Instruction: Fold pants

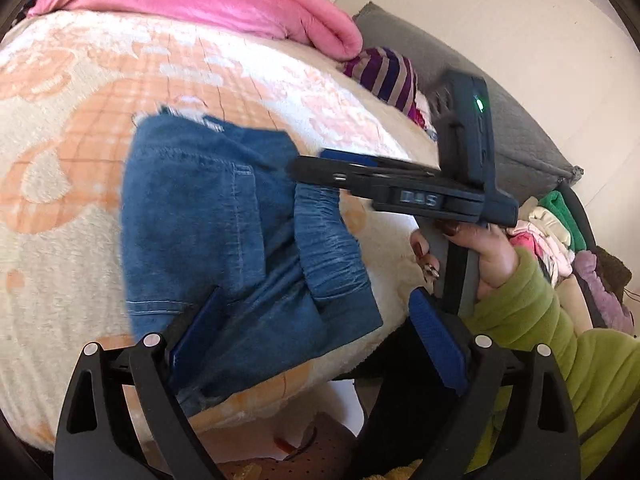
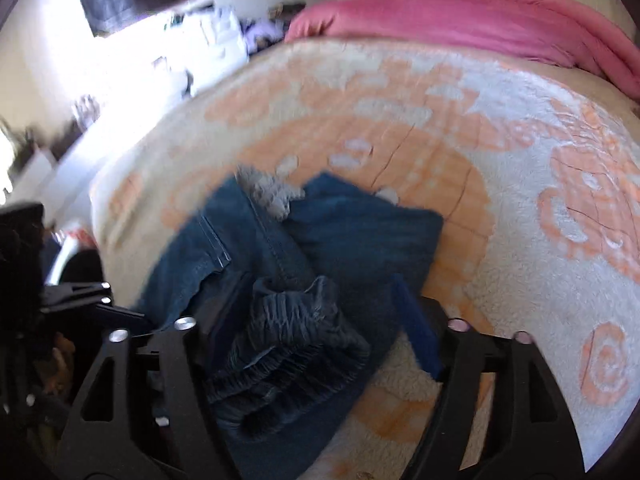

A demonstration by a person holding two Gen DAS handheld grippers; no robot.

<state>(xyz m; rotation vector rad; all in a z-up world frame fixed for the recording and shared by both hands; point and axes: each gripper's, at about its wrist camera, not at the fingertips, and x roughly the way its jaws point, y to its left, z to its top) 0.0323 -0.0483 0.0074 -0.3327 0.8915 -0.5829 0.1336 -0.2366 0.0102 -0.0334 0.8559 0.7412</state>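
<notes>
Both tongs gape released over folded blue jeans (image 1: 224, 240): left tongs (image 1: 316, 332) straddle the near hem; right tongs (image 2: 316, 328), hand-held, reach across from the right.

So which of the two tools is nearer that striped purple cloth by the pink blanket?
The right tool. It reaches over the jeans, closer to the striped cloth; the left tool sits at the jeans' near edge, farther away.
</notes>
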